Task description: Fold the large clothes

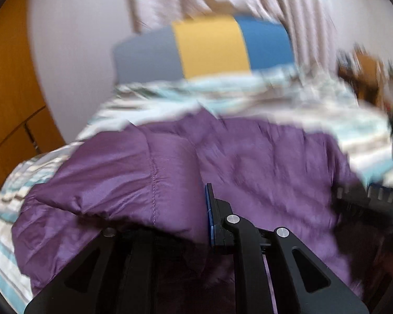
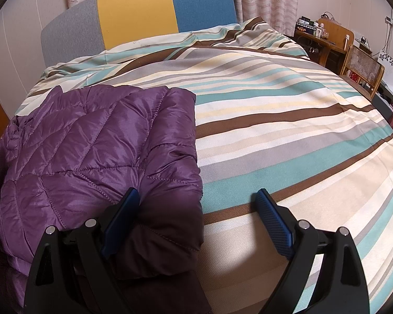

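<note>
Lying on the striped bed (image 2: 275, 120), the purple jacket (image 2: 97, 141) is pinched by the left tool (image 1: 205, 209); the right tool (image 2: 196, 201) gapes wide.

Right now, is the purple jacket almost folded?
Partly. The purple jacket already lies in a squarish bundle on the striped bed cover. The left gripper is shut on a flap of it, mid-fold. The right gripper waits open by the near edge. That flap must be laid down, maybe another fold.
</note>
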`<state>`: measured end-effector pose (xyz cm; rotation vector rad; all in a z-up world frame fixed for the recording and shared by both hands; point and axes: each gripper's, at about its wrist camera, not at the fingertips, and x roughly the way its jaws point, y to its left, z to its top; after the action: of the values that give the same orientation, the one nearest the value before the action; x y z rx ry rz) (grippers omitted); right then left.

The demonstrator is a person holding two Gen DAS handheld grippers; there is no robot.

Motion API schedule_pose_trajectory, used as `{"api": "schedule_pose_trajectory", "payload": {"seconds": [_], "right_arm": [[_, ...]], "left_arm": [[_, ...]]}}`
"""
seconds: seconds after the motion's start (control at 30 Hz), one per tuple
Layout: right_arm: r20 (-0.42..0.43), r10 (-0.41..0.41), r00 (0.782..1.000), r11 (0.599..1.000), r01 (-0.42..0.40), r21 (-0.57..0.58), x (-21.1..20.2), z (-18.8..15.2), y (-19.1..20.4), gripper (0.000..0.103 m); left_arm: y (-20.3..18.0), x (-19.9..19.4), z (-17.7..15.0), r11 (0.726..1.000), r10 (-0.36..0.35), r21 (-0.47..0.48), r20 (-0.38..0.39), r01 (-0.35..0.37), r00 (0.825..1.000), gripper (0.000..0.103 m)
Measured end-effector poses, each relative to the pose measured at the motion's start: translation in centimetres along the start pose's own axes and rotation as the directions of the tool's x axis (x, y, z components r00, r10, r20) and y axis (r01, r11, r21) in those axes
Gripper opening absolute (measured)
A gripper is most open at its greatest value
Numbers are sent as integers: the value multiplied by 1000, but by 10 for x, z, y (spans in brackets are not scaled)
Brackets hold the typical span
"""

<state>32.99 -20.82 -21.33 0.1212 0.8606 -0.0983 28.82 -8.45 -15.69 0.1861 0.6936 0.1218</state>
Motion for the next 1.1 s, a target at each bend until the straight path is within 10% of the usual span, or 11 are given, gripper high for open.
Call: {"api": "schedule_pose_trajectory", "payload": {"seconds": [0.1,0.27,0.5,0.77,1.1], "right_arm": [[0,5,1000,1000,-5,3,0,0,-1,90],[-2,9,1000,1000,-9,6,0,0,-2,91],[-4,14,1000,1000,-14,10,1,0,-3,91],[-4,21,1000,1000,-21,15,1,0,-4,92],[23,109,994,990,-110,85,-13,4,-20,93]], "left_arm": [[-21,21,-6,991,48,132,-103,-34,993,16],[-46,22,-12,949,156,285,-66,-132,986,28],[-50,-8,-6,953,12,301,61,-30,998,85],[-57,-33,-14,940,-102,336,104,61,989,85],[24,-75,-31,987,-141,94,126,130,982,93]]}}
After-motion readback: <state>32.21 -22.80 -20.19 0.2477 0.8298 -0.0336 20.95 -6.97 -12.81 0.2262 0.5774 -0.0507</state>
